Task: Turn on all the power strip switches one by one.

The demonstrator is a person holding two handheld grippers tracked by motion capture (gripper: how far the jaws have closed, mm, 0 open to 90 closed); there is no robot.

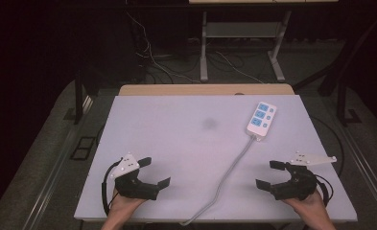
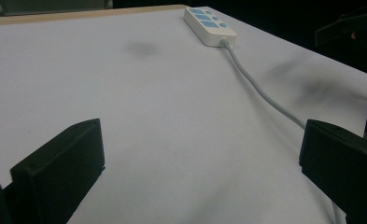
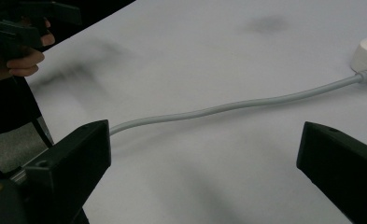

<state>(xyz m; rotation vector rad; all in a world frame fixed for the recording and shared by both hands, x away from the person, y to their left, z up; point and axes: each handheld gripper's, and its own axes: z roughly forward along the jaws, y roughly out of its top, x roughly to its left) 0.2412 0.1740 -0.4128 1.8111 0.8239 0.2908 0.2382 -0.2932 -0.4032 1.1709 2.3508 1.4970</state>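
The left gripper (image 1: pixel 156 171) and the right gripper (image 1: pixel 267 174) both sit near the table's (image 1: pixel 176 143) front edge with jaws spread wide and nothing between them. From the centre of the board, the left one lies at about 7 o'clock and the right one at about 4 o'clock, each pointing inward.

The power strip (image 1: pixel 261 118) — white, with blue sockets — rests flat at roughly 2 o'clock, well apart from both grippers. Its grey cable (image 1: pixel 229 170) runs down toward 6 o'clock and drops over the front edge, passing between the two grippers, nearer the right one. In the right gripper view the cable (image 3: pixel 228 107) lies across the line of the jaws, just ahead of them.

The step in hand looks like an approach to the strip or its cable. The right gripper seems best placed. To do it well, the person should bring the open jaws low, straddle the cable or the strip's narrow sides squarely, and close only once both pads are level with it — a slanted pinch could let the round cable roll out. The left gripper could steady the slack near the edge.
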